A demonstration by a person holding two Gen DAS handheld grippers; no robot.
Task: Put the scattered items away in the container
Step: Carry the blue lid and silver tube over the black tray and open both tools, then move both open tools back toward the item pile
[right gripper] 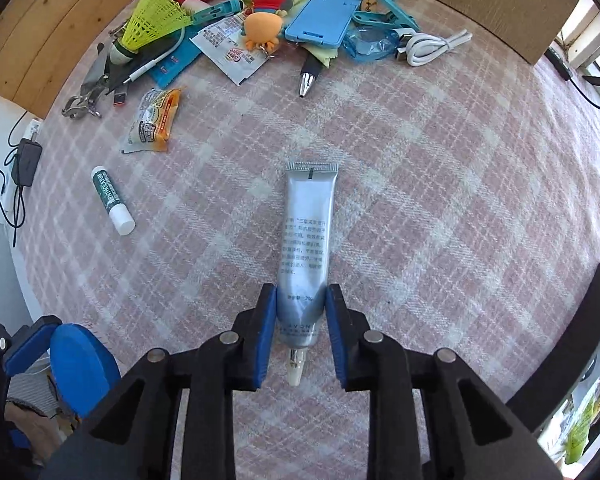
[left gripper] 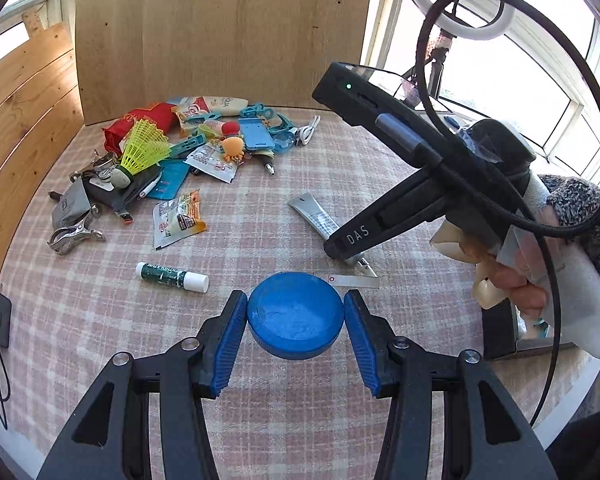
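Two wrist-cam views over a table covered w/ pink-and-cream checked cloth (right gripper: 440, 200).

Left view: left gripper (left gripper: 296, 320), black arms w/ blue ribbed pads, clamped on a round flat blue plastic lid or puck (left gripper: 296, 314), pads pressed to both its sides, lifted clear of the cloth. Just beyond the puck, a green lip-balm stick w/ white cap (left gripper: 172, 277) lying flat on the cloth. At right, a hand (left gripper: 516, 284) w/ a grey knit sleeve, wrapped around the handle of the right gripper's black body, pointed steeply down at the table.

Right view: right gripper (right gripper: 300, 336) straight down over a silver squeeze tube w/ small white nozzle (right gripper: 306, 240), lying flat on the cloth, nozzle end toward camera. Blue pads either side of the tube's lower end, close against it; pressing or only beside it, cannot tell. Same blue puck at lower left of this view, in the left tool's pads.

Far side of table: scattered pile by the wood-panel backboard (left gripper: 220, 32), incl. a yellow plastic shuttlecock (right gripper: 152, 20), an orange octopus charm (right gripper: 262, 26), a light-blue phone stand (right gripper: 322, 16), a white coiled USB cable (right gripper: 432, 46), snack sachets, teal clips, metal binder clips.

Part of a dark-walled box at the lower right edge of the left view; contents not clear.
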